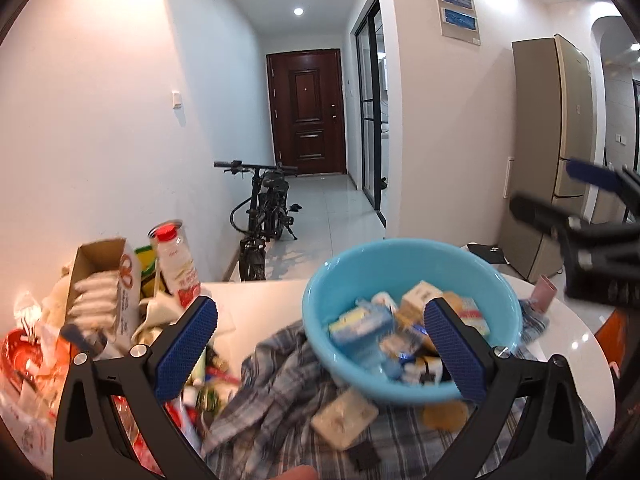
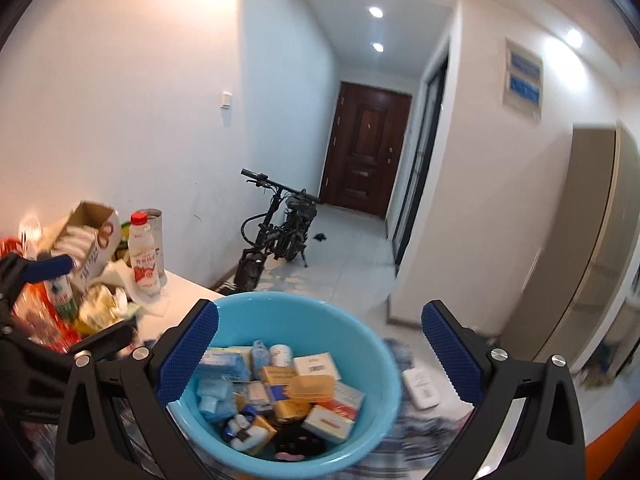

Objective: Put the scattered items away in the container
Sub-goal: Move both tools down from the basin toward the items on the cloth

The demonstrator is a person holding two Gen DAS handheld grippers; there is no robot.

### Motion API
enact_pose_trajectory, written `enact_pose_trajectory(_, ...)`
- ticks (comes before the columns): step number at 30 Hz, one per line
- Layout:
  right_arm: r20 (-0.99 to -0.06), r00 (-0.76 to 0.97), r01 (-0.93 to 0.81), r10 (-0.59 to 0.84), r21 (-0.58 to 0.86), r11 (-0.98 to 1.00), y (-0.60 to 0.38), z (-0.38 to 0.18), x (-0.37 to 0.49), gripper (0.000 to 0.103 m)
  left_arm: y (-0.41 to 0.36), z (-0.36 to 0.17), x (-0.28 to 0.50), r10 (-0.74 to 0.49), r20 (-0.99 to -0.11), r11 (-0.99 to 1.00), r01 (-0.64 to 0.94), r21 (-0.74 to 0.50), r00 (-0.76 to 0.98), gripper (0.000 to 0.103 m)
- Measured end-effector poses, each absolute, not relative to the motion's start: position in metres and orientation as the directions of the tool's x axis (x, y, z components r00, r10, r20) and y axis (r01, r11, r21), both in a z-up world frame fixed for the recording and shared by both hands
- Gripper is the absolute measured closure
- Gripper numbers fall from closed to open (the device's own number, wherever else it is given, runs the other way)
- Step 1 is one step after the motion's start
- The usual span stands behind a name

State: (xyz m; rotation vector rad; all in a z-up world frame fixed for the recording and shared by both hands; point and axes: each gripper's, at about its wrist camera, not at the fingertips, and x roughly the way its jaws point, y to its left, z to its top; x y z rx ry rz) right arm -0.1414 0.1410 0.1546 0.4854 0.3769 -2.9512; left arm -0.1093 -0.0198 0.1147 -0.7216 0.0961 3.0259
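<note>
A light blue bowl [image 1: 320,304] stands on a plaid cloth [image 1: 272,392] on a white table and holds several small boxes and packets. It also shows in the right wrist view [image 2: 304,320]. My left gripper [image 1: 320,344] is open and empty, raised in front of the bowl's left side. My right gripper [image 2: 320,356] is open and empty, raised above the bowl, and shows at the right edge of the left wrist view [image 1: 560,200]. A beige box [image 1: 344,420] and a yellow item [image 1: 446,414] lie on the cloth before the bowl. A white packet [image 2: 420,390] lies right of the bowl.
A clutter pile sits at the table's left: an open cardboard box [image 1: 104,276], a red-capped bottle [image 1: 178,268], red bags [image 1: 24,360]. A pink item [image 1: 544,292] lies behind the bowl. A bicycle [image 1: 264,208] stands in the hallway and a fridge [image 1: 560,152] at the right.
</note>
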Motion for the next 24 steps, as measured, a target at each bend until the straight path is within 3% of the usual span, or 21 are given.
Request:
enact_pose_trajectory(5,-0.329,-0.935,0.214,-0.134,-0.22,-0.952,0.138,0.161,-0.113,0.0,-0.031,0.092,-0.089,0.028,-0.475,-0.997,-0.056,0.046,-0.88,0.0)
enact_pose_trajectory(9,-0.348,-0.925,0.243,-0.153,-0.235,-0.941,0.138,0.143,-0.08,0.0,-0.042,0.057,-0.087,0.139,-0.56,-0.99,-0.123,-0.067,-0.817,0.0)
enact_pose_trajectory(17,-0.523,-0.841,0.244,-0.142,-0.132,-0.961,0.162,0.044,-0.053,0.0,-0.03,-0.01,-0.098,0.171,-0.686,-0.984,-0.153,-0.087,-0.707,0.0)
enact_pose_trajectory(24,-0.622,-0.76,0.216,-0.187,0.029,-0.976,0.197,-0.01,-0.066,0.0,-0.011,-0.04,-0.098,0.196,-0.732,-0.979,-0.172,-0.108,-0.653,0.0)
